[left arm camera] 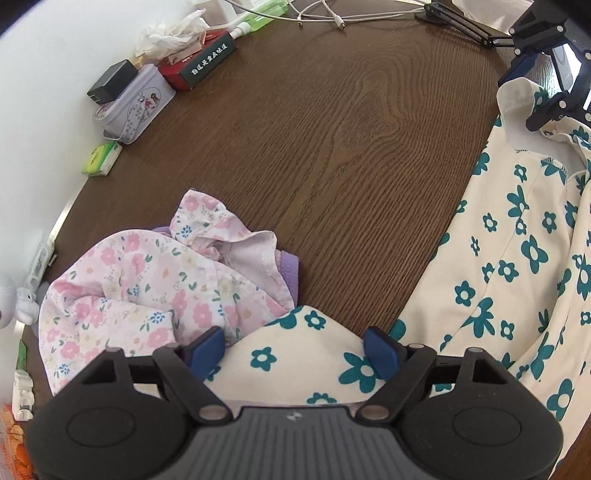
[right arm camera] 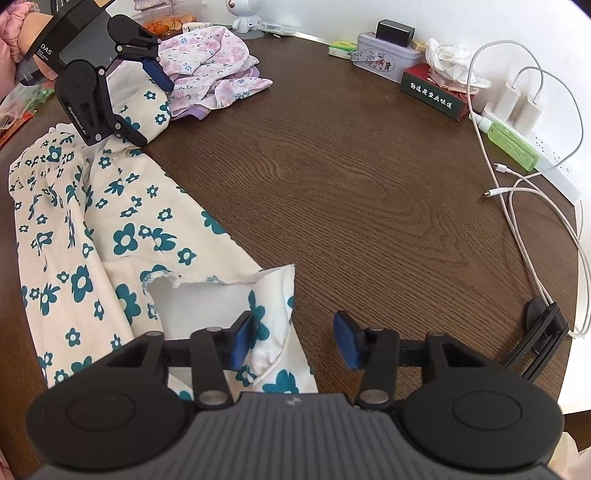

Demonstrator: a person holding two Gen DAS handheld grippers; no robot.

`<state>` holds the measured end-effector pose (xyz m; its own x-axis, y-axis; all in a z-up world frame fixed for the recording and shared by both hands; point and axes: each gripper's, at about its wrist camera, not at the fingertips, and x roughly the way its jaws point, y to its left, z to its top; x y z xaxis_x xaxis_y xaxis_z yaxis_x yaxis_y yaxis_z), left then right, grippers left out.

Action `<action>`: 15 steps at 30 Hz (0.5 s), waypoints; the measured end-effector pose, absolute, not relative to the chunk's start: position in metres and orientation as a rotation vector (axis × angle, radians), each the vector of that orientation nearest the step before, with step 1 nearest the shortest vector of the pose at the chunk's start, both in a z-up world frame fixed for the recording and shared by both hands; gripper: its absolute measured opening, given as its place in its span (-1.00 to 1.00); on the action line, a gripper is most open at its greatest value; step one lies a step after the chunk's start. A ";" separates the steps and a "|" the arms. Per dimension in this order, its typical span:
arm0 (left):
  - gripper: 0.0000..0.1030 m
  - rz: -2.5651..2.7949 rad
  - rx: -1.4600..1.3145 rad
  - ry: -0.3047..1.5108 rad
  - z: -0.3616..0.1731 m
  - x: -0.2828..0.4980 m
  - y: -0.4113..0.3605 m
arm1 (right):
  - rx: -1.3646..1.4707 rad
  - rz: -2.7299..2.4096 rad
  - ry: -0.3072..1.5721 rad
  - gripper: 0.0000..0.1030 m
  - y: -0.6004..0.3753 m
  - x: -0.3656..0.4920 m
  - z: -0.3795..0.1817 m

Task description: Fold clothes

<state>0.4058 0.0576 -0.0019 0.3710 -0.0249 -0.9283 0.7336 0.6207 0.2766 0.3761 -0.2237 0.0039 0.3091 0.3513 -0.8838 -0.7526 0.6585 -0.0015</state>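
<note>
Left tool [left arm camera: 294,347] sits low over one end of the cream garment with teal flowers [left arm camera: 509,266], its blue pads standing fairly wide with a hump of that cloth between them; I cannot tell whether the pads press on it. Right tool [right arm camera: 295,341] is at the other end, where the white inside of the fabric shows at a raw hem — its left pad [right arm camera: 242,341] lies against the cloth fold, while the right pad [right arm camera: 349,343] hangs over bare wood, so the jaws stand partly open and I see no grip. Between the two ends the garment runs rumpled along the near side of the dark wooden worktop [left arm camera: 314,147]. Just beside my left tool, touching the cream cloth, lies a crumpled pink floral garment [left arm camera: 147,288] with a purple piece [left arm camera: 290,273] under it — the closest thing in the way on that side. Along the far edge by the white wall I see a pale tin [left arm camera: 136,105] with a black block [left arm camera: 112,81] on top, a red and green box [left arm camera: 199,61] with crumpled tissue [left arm camera: 173,33] above it, and a small green packet [left arm camera: 101,158]. White charging cables [right arm camera: 517,206] trail over the worktop to my right, near a white power strip [right arm camera: 554,170] and a black stand [right arm camera: 535,336].
</note>
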 end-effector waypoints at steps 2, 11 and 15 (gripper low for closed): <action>0.30 -0.557 0.741 1.088 -0.001 0.404 0.061 | -0.458 0.774 1.027 -0.32 -0.223 0.375 0.001; -0.91 -0.541 0.648 0.991 0.009 0.374 0.065 | -0.449 0.797 0.996 -0.87 -0.221 0.362 0.004; -0.91 -0.504 0.605 0.796 0.033 0.339 0.070 | -0.450 0.807 0.917 -0.90 -0.225 0.348 0.018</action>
